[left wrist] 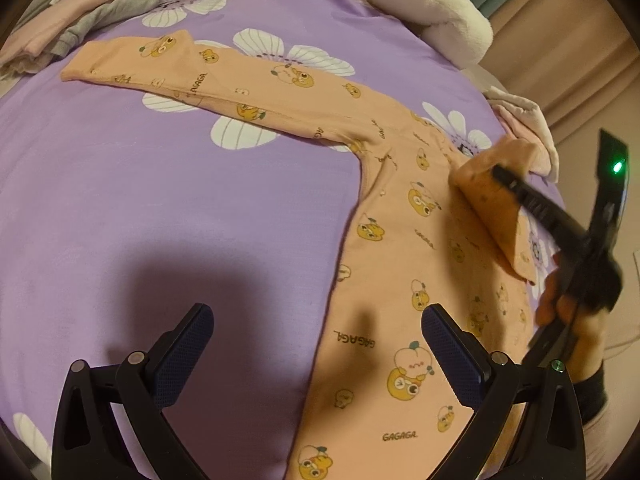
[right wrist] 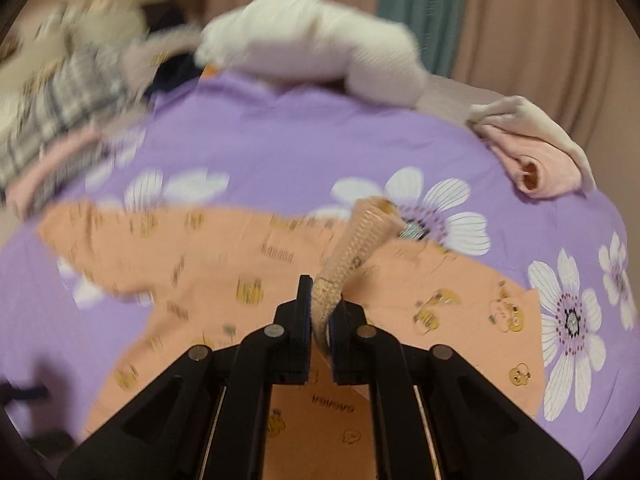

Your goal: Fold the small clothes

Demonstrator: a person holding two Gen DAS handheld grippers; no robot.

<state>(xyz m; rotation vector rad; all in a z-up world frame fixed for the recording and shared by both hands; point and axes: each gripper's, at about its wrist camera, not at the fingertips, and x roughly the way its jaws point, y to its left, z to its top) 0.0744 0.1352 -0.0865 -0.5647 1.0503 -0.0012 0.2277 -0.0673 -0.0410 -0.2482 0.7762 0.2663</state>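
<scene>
Peach top (left wrist: pixel 404 208) flat on purple bedspread (left wrist: pixel 160 208). Our right gripper (right wrist: pixel 319 320) pinches right sleeve cuff (right wrist: pixel 360 248); left gripper (left wrist: pixel 318 356) hangs open over hem. We advise: carry sleeve across chest, lay flat, release gently.

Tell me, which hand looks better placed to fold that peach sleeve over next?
Probably the right gripper: it is shut on the peach garment's sleeve, already lifted. The left gripper hangs open, holding nothing.

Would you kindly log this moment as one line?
right gripper: shut on peach garment sleeve, lifted | left gripper: open, holds nothing | bedspread: garment half spread
</scene>
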